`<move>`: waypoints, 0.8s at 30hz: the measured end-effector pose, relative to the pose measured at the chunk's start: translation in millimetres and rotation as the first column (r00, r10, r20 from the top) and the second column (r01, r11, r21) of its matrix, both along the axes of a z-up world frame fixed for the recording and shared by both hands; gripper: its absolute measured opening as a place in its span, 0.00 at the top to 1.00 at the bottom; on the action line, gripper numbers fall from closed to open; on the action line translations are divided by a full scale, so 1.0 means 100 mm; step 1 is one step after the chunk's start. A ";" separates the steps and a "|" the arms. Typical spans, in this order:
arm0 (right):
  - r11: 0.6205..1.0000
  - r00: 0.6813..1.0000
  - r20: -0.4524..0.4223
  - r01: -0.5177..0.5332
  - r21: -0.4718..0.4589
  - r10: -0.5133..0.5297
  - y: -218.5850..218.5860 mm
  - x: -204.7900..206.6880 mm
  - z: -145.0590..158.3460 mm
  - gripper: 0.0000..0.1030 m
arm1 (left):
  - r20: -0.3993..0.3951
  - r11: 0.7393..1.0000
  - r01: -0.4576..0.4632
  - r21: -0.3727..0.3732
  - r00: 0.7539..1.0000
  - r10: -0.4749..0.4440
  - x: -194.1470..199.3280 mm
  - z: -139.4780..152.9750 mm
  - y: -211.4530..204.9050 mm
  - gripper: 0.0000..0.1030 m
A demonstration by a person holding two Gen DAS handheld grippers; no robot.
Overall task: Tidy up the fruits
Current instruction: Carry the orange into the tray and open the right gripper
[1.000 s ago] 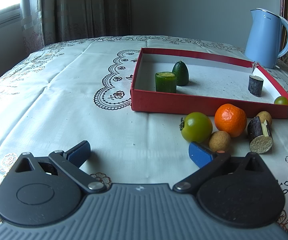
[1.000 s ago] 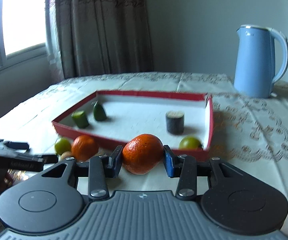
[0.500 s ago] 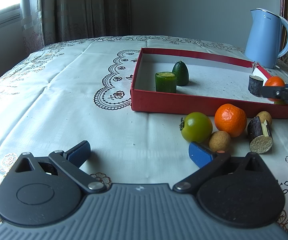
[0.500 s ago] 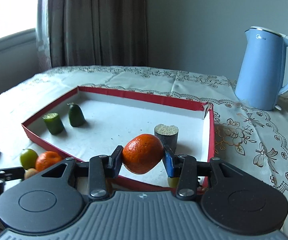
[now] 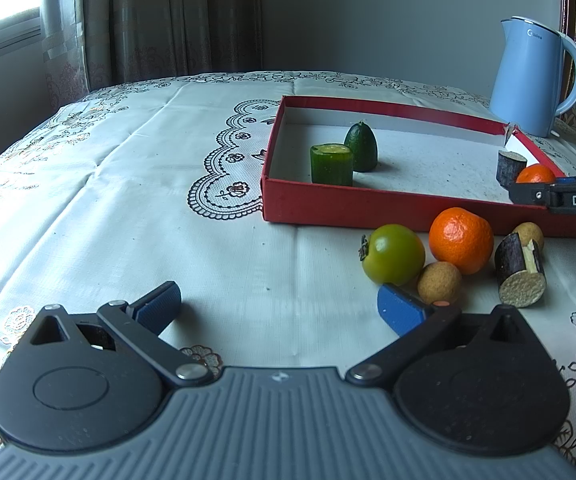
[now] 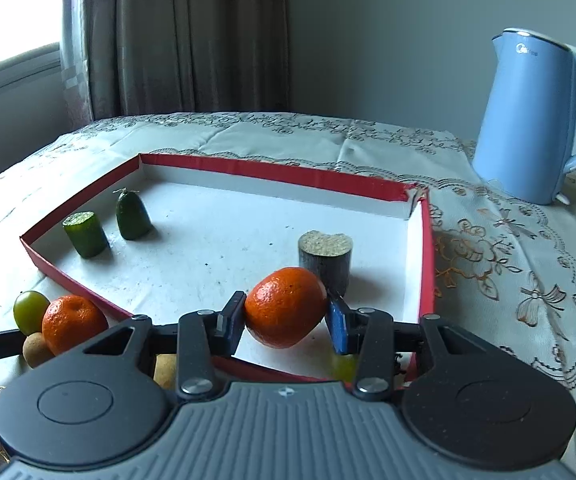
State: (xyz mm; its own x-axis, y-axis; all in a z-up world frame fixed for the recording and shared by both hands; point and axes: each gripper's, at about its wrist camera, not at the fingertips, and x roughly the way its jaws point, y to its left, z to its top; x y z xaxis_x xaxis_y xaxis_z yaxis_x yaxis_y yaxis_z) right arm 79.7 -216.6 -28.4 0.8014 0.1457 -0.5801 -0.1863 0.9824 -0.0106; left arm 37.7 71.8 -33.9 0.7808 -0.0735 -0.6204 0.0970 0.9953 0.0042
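Observation:
My right gripper (image 6: 286, 316) is shut on an orange tangerine (image 6: 286, 307) and holds it over the near right corner of the red tray (image 6: 276, 171). From the left wrist view that tangerine (image 5: 535, 174) shows inside the tray (image 5: 352, 204), beside a dark eggplant piece (image 5: 509, 164). My left gripper (image 5: 278, 306) stands open low over the cloth, nothing between its fingers. Just ahead of its right finger lie a green tomato (image 5: 393, 254), a second tangerine (image 5: 461, 240), two small brown fruits (image 5: 439, 282) and a cut eggplant piece (image 5: 520, 272).
In the tray stand a cucumber piece (image 6: 85, 234), a cucumber tip (image 6: 132, 216) and an eggplant stump (image 6: 325, 260). A small green fruit (image 6: 344, 366) peeks under my right finger. A blue kettle (image 6: 536, 120) stands at the back right on the embroidered tablecloth (image 5: 128, 184).
My right gripper carried the tangerine forward from outside the tray's front wall to over its near right corner. The left gripper and the loose fruit stayed put.

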 end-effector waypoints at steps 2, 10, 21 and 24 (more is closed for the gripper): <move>1.000 1.000 -0.002 -0.004 0.024 0.004 -0.03 -0.04 0.03 0.60 | 0.000 1.000 0.000 0.000 1.000 0.000 0.00 0.00 0.00 0.00; 1.000 0.993 0.115 0.003 0.012 -0.004 -0.06 -0.23 0.15 0.34 | 0.000 1.000 0.000 0.000 1.000 0.000 0.00 0.00 0.00 0.00; 0.999 0.992 0.118 -0.041 0.013 0.039 -0.21 -0.70 0.07 0.35 | 0.000 1.000 0.000 0.000 1.000 0.000 0.00 0.00 0.00 0.00; 0.999 0.996 0.081 -0.048 -0.008 0.048 -0.22 -0.77 -0.01 0.34 | 0.000 1.000 0.000 0.000 1.000 0.000 0.00 0.00 0.00 0.00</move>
